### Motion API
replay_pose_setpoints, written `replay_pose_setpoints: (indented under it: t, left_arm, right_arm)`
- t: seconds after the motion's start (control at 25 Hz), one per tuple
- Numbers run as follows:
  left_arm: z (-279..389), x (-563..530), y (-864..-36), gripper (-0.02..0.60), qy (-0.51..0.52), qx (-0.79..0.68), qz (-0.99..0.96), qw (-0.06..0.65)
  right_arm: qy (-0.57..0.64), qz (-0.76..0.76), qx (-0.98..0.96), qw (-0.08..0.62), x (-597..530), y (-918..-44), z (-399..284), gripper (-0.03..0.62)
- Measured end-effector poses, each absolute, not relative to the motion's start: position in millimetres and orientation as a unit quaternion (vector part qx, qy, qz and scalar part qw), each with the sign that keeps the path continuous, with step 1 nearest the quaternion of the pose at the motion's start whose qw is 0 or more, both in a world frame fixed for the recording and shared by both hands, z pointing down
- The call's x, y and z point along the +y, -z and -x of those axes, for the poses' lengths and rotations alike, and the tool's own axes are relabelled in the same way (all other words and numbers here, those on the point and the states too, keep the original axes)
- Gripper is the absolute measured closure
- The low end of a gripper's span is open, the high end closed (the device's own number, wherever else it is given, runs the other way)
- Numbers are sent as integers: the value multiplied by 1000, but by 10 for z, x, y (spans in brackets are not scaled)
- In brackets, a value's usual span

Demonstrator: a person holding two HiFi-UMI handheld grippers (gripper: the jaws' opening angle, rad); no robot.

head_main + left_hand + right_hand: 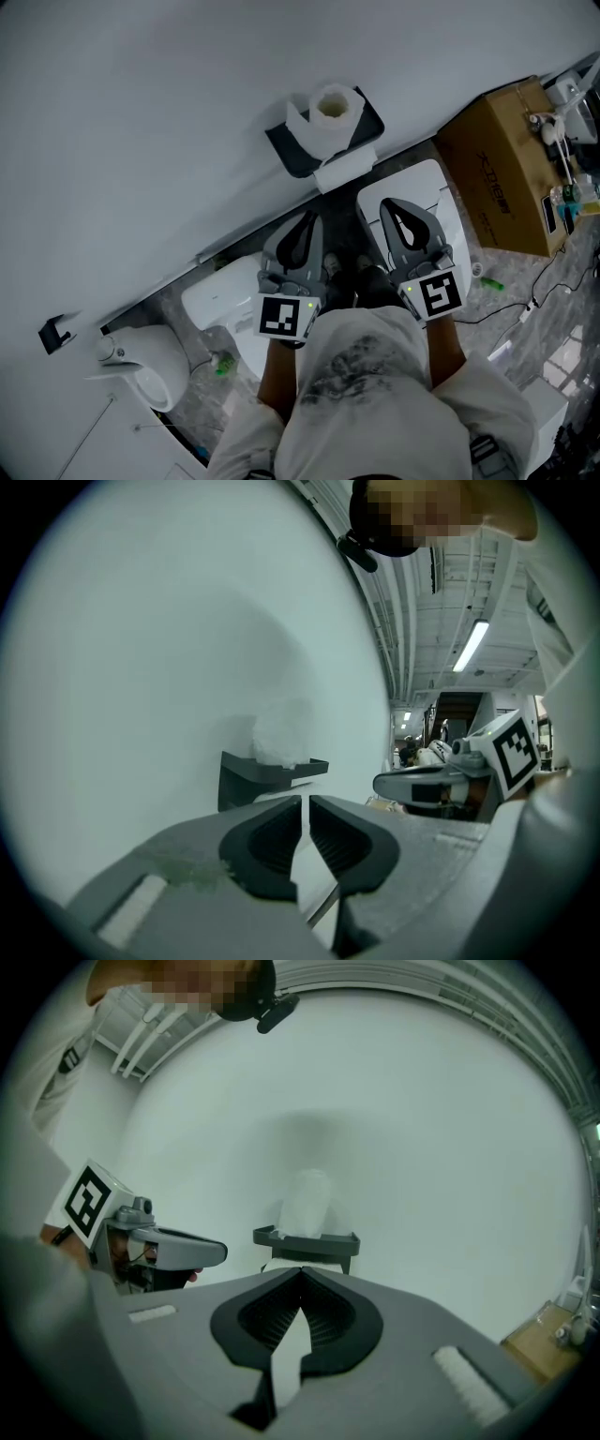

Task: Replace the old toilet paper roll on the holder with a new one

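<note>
- Plain white wall (141,112) fills most of the head view, meeting a grey mottled floor (197,394) along a diagonal line.
- Head view: a dark holder (286,150) is fixed to the wall, and the toilet paper roll (328,117) stands upright on it, core hole facing the camera, with a loose white sheet hanging below its edge.
- Head view: the left gripper (307,220) and the right gripper (390,206) sit side by side, both pointing at the holder and apart from it. A cardboard box (497,169) stands on the floor to the right.
- Left gripper view: the left gripper's jaws are all but together, with only a thin slit between the dark pads (272,841) and nothing in it. The holder and roll sit on the wall just above the tips, not touched. The right gripper shows at the right, level with them.
- Right gripper view: the jaw tips meet and grip nothing. The holder with the roll on it sits straight ahead, above the tips and clear of them. The left gripper shows at the left edge.
</note>
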State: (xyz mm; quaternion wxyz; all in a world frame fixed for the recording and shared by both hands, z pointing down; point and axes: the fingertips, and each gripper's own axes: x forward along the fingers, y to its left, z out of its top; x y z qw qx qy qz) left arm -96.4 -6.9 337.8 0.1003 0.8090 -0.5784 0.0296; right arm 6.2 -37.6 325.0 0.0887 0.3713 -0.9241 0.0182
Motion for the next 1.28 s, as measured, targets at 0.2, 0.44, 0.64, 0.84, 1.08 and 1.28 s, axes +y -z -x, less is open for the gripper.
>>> replay_pose_setpoints:
  t: [0.2, 0.44, 0.64, 0.84, 1.08, 1.28]
  left_arm:
    - [948, -161, -3494, 552, -32, -571, -813, 105]
    - [933, -271, -3641, 521, -40, -572, -812, 106]
    - [921, -337, -3758, 482, -42, -570, -812, 117]
    - [918, -410, -3822, 442, -44, -568, -814, 115]
    - [904, -497, -3893, 408, -46, -562, -818, 115]
    - [879, -552, -3950, 383, -52, -557, -821, 115]
  right_arm:
    - [-15, -370, -925, 88, -462, -3338, -70, 592]
    - [-25, -362, -927, 100, -578, -3482, -96, 592]
    - [-30, -353, -929, 109, -663, -3602, -96, 592]
    - [-37, -347, -930, 116, -725, -3707, -102, 592]
    - [-38, -343, -931, 118, -819, -3820, -110, 592]
    - [-44, -338, -932, 119, -888, -3886, -72, 592]
